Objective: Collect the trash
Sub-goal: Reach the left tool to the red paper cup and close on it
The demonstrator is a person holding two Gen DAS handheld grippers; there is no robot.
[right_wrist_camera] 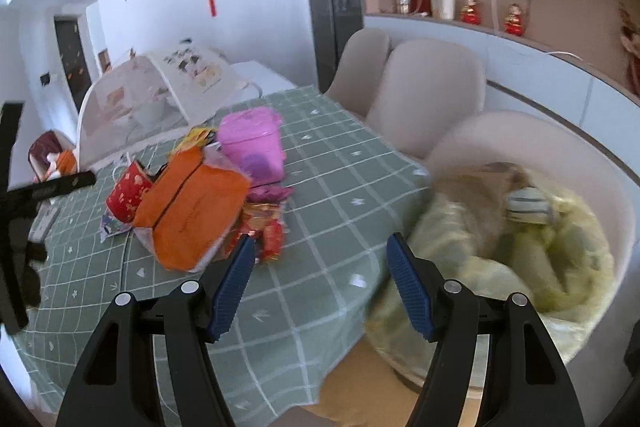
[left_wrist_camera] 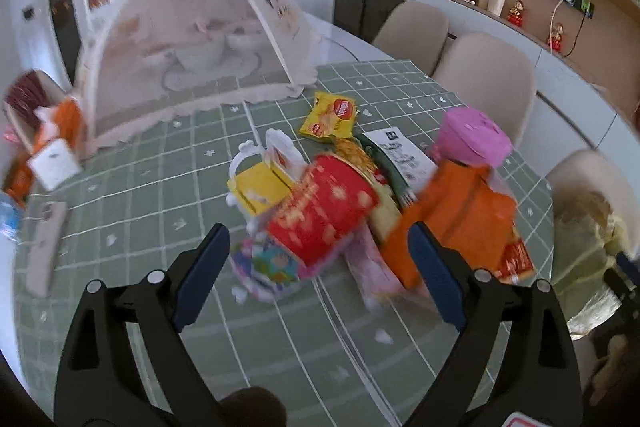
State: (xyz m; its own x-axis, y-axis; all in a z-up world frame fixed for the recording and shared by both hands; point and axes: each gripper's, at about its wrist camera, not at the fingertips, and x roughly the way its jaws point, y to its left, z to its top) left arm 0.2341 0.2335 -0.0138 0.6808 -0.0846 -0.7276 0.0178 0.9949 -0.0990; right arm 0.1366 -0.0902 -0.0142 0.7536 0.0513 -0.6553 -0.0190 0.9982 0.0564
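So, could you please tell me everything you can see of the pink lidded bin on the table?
The pink bin is a small tub of what looks like plastic, with a lid in the same pink that appears shut. It stands upright on the green checked tablecloth, at the far end of the trash pile. The orange package lies against its near side. Its lower front shows a darker round mark, too blurred to read. Neither gripper touches it.
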